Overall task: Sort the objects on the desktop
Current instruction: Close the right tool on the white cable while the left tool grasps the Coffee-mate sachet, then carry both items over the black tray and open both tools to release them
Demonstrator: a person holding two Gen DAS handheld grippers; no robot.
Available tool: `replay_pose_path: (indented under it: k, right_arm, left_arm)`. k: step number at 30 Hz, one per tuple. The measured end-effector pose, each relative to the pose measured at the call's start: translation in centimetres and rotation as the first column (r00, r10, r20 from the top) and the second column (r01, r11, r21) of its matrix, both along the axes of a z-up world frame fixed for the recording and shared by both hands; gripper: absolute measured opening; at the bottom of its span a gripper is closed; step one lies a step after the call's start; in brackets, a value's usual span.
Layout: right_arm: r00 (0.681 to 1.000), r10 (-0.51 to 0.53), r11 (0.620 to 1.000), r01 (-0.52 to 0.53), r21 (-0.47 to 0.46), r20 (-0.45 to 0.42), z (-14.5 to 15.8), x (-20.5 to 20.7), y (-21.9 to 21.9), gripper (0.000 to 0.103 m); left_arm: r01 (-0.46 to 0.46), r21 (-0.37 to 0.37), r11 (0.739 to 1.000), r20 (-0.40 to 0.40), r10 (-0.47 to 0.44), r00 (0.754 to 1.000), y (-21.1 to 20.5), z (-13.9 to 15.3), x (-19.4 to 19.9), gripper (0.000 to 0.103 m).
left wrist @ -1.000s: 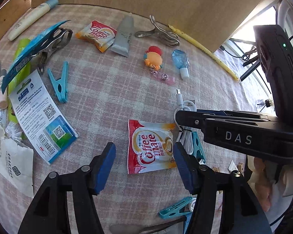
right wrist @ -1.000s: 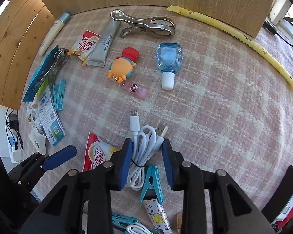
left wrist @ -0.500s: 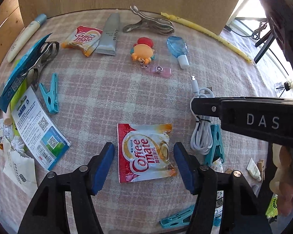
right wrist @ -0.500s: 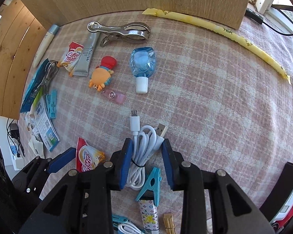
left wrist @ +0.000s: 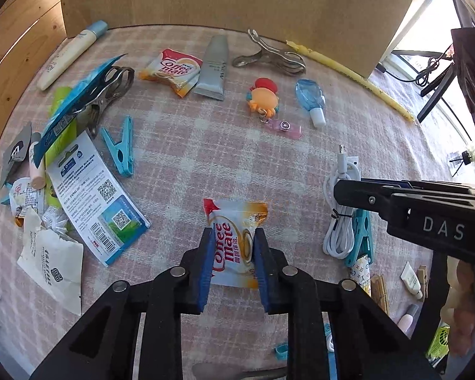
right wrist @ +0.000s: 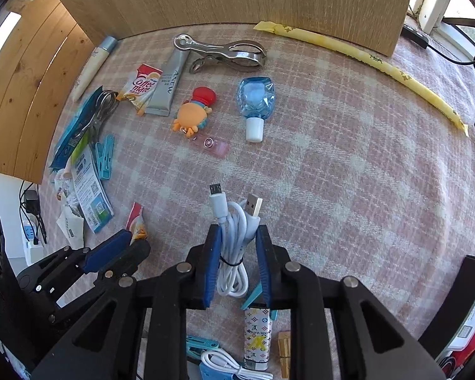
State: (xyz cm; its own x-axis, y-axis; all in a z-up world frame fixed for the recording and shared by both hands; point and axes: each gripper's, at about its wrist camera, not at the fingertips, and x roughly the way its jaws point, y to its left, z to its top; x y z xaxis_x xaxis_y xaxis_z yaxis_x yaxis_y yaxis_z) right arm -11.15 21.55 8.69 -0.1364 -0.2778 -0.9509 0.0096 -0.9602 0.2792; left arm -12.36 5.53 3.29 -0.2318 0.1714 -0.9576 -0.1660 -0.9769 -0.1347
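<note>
Coffee-mate sachet [left wrist: 236, 242] sits pinched between the left gripper [left wrist: 232, 255] jaws, which have closed on its sides; its long axis runs forward along the fingers. Further right, the right gripper [right wrist: 237, 259] jaws are closed on a coiled white USB cable [right wrist: 234, 247], plugs pointing ahead, over the checked table [right wrist: 348, 174]. Each hand likely carries its item to its pile.

"Coffee mate" marks both sachets [left wrist: 234, 240] [left wrist: 171, 71], "ANEW" the grey tube [right wrist: 167, 87], "DAS" the right tongs [left wrist: 443, 228].
</note>
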Motion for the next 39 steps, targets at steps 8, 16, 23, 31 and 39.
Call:
replay_pose_path:
  k: [8, 16, 23, 31, 39]
  right_arm:
    - [0.999, 0.010, 0.999, -0.012, -0.032, -0.036, 2.1, 1.0, 1.1, 0.011]
    - [0.998, 0.029, 0.999, -0.031, -0.029, -0.060, 2.7, 0.5, -0.7, 0.010]
    - [0.996, 0.029, 0.998, -0.034, -0.059, -0.082, 4.6, 1.9, 0.5, 0.010]
    - [0.991, 0.005, 0.996, -0.016, -0.086, -0.132, 9.3, 6.3, 5.4, 0.010]
    - [0.982, -0.092, 0.995, 0.087, -0.037, -0.165, 11.9, 12.1, 13.5, 0.010]
  left_arm:
    - [-0.053, 0.051, 0.997, -0.015, 0.054, 0.998, -2.0, 1.4, 0.6, 0.007]
    - [-0.078, 0.071, 0.994, -0.051, 0.082, 0.995, -3.4, 3.0, 1.4, 0.006]
    - [-0.043, 0.089, 0.995, -0.099, 0.052, 0.994, -2.5, 5.5, 2.9, 0.006]
    - [0.066, 0.111, 0.992, -0.179, -0.046, 0.983, 1.5, 9.6, 5.3, 0.006]
    - [0.236, 0.117, 0.965, -0.224, -0.206, 0.953, 8.9, 12.2, 8.8, 0.006]
